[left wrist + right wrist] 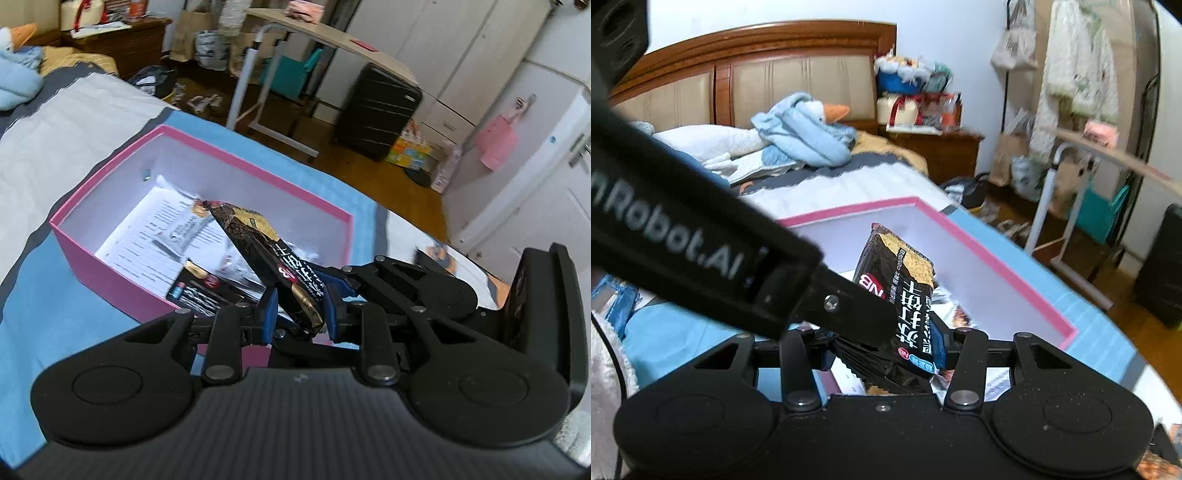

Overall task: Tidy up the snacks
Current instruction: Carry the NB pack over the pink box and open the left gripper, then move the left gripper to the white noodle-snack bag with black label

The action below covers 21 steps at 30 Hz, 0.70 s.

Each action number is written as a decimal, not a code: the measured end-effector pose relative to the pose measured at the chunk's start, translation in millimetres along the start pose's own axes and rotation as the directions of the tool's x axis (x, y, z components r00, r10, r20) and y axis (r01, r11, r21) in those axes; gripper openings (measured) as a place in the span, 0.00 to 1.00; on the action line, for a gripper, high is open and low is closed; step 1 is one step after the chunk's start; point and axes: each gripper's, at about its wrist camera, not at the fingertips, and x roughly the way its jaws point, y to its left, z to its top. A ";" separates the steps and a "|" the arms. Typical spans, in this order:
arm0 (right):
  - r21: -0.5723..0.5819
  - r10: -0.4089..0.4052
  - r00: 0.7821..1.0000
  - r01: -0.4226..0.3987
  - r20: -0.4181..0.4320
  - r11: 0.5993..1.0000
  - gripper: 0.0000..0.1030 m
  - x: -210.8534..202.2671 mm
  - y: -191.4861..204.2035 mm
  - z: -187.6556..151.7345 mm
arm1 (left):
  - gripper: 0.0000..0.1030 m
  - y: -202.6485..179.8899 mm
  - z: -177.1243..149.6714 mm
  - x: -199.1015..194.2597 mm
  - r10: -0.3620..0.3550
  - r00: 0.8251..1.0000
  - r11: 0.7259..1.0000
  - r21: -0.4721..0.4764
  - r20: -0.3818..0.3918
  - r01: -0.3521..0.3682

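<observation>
A black cracker packet (266,251) with white lettering hangs tilted over the open pink box (258,162). My left gripper (301,314) is shut on the packet's lower end, its blue pads on either side. In the right wrist view the same packet (897,280) stands upright in my right gripper (886,350), which is shut across its width; the right blue pad (938,347) shows, while the left one is hidden. My left gripper's black housing (701,251) crosses that view from the upper left. Another black packet (199,291) lies in the box on printed paper.
The pink box (979,251) sits on a blue sheet (74,325) on the bed. A rolled blue blanket (805,136) lies by the headboard. Beyond the bed are a white-legged table (243,88), a black suitcase (376,110) and a wooden nightstand (942,147).
</observation>
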 end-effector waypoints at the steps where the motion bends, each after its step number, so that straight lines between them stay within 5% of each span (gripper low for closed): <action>1: 0.002 0.012 1.000 -0.012 -0.010 1.000 0.51 6.5 -1.4 3.1 | 0.23 4.8 -0.1 2.3 0.006 1.000 1.000 -0.007 0.005 -0.006; 7: 0.001 0.082 0.996 -0.082 -0.026 0.997 0.52 29.4 -9.3 10.7 | 0.25 18.0 4.6 15.8 0.061 0.997 0.998 -0.013 0.039 -0.061; 10: 0.051 0.159 0.986 -0.157 -0.052 0.986 0.74 38.7 -30.0 12.8 | 0.47 18.6 5.7 23.2 0.172 0.981 0.985 -0.005 0.087 -0.172; 13: 0.161 0.126 0.992 -0.127 0.016 0.979 0.79 24.0 -48.7 3.4 | 0.51 17.4 1.8 28.1 0.237 0.964 0.970 0.025 0.121 -0.241; 21: 0.176 -0.063 0.997 0.056 0.034 0.983 0.80 -60.8 -57.9 -29.6 | 0.65 -7.5 -3.9 11.0 0.161 0.977 0.979 0.106 0.141 -0.177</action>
